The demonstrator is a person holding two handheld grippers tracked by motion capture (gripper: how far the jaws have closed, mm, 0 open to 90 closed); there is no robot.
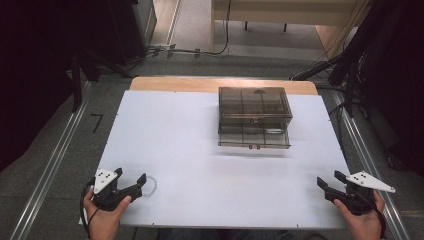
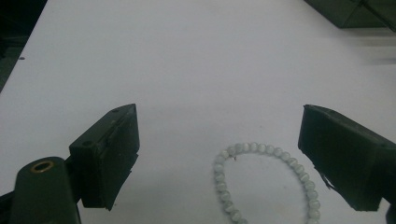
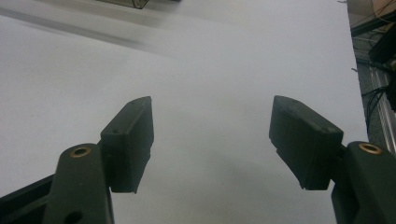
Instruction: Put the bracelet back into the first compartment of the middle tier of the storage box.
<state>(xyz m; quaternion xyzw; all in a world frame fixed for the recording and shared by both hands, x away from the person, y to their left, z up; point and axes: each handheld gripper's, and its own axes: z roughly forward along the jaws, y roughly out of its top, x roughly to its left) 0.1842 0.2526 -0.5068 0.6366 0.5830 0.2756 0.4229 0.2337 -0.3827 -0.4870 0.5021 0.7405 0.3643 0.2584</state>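
The left claw [image 1: 131,176] sits at the near left corner of the white desk [image 1: 200,160], held in the person's left hand [image 1: 102,215], with its jaws spread wide apart and nothing between the pads. In the left gripper view, a bracelet of pale, milky beads [image 2: 261,179] lies flat on the desk just ahead of the claw [image 2: 219,154], inside the gap between the two jaws and nearer the right jaw than the left; it touches neither. From the high view the same bracelet [image 1: 149,185] shows as a faint ring just beside the left claw's right jaw tip.

The right claw [image 1: 330,179] rests at the near right corner of the desk, gripped by the person's right hand [image 1: 364,220], and its jaws are likewise spread and hold nothing. In the right gripper view only bare white desk surface [image 3: 210,70] lies between and ahead of the claw [image 3: 212,140].

A smoky, see-through plastic box with two drawers [image 1: 254,117] stands well ahead of both claws, toward the far side of the desk, roughly between them and a little closer to the right claw's side. Its lower drawer is pulled slightly forward. A corner of the box [image 3: 126,3] appears far ahead and to the left of the right claw.
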